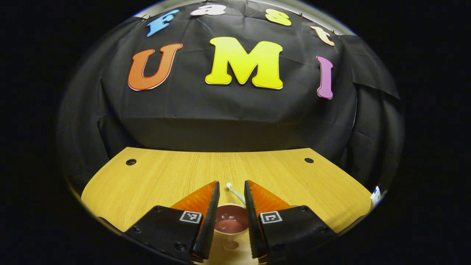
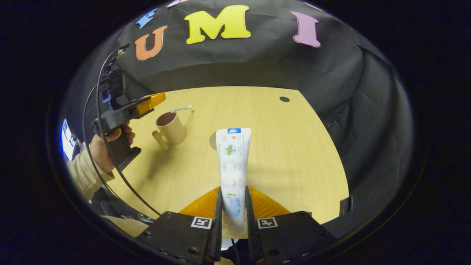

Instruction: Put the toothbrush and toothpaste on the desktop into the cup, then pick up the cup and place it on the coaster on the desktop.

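Now, left gripper view: left claw [image 1: 232, 206] spread, hovering above the tan handled mug [image 1: 231, 219] mid light-wood table [image 1: 165, 176], white toothbrush [image 1: 235, 193] already leaning inside | right gripper view: right claw [image 2: 232, 211] pinching the white printed toothpaste tube [image 2: 232, 165] lengthwise, likely for dropping into the mug, which stands toward the table's far-left corner.

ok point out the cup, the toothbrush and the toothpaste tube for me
cup [image 2: 172, 129], right gripper view, on its side wall
toothbrush [image 2: 180, 109], right gripper view, on the handle sticking out of the cup
toothpaste tube [image 2: 233, 165], right gripper view, mid-body
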A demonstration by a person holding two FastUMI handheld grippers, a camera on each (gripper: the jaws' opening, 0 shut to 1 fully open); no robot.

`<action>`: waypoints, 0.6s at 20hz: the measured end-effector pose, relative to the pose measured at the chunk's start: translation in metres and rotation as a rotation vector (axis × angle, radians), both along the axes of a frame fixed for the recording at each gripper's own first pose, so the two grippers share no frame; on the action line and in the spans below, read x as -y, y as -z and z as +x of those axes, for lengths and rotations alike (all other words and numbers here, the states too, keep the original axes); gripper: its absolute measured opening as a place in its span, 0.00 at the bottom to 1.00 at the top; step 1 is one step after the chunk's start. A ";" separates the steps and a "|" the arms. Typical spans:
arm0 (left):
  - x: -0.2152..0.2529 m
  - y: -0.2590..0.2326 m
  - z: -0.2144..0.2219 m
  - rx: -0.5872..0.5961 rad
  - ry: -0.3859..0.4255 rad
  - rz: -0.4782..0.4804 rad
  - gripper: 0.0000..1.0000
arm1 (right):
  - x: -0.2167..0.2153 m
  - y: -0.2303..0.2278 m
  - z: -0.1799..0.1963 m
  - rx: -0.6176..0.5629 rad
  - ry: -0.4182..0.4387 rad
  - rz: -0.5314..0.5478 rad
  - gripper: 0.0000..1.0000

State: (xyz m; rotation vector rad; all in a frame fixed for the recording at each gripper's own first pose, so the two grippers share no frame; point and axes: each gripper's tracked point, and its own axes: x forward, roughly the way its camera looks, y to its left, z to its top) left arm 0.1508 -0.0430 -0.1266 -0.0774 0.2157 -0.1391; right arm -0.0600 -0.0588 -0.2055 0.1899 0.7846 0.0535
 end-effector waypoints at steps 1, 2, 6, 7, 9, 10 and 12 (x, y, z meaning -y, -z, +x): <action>-0.002 0.004 -0.001 -0.018 -0.006 0.004 0.46 | 0.000 0.000 0.001 -0.003 0.003 0.003 0.29; -0.003 0.006 0.000 -0.028 -0.014 0.010 0.49 | -0.001 0.002 0.003 -0.005 0.003 0.005 0.29; 0.003 0.006 0.005 -0.035 -0.005 0.036 0.60 | -0.006 0.000 0.011 0.000 -0.022 0.005 0.29; 0.007 0.006 0.008 -0.036 0.000 0.035 0.64 | -0.005 -0.001 0.013 0.004 -0.024 0.006 0.29; 0.023 0.006 0.014 -0.052 0.014 0.038 0.69 | -0.002 -0.003 0.017 0.011 -0.023 0.007 0.29; 0.031 0.006 0.018 -0.057 0.015 0.045 0.71 | 0.000 -0.004 0.019 0.013 -0.024 0.007 0.30; 0.042 0.009 0.033 -0.066 -0.006 0.066 0.75 | 0.010 -0.005 0.023 0.022 -0.024 0.002 0.30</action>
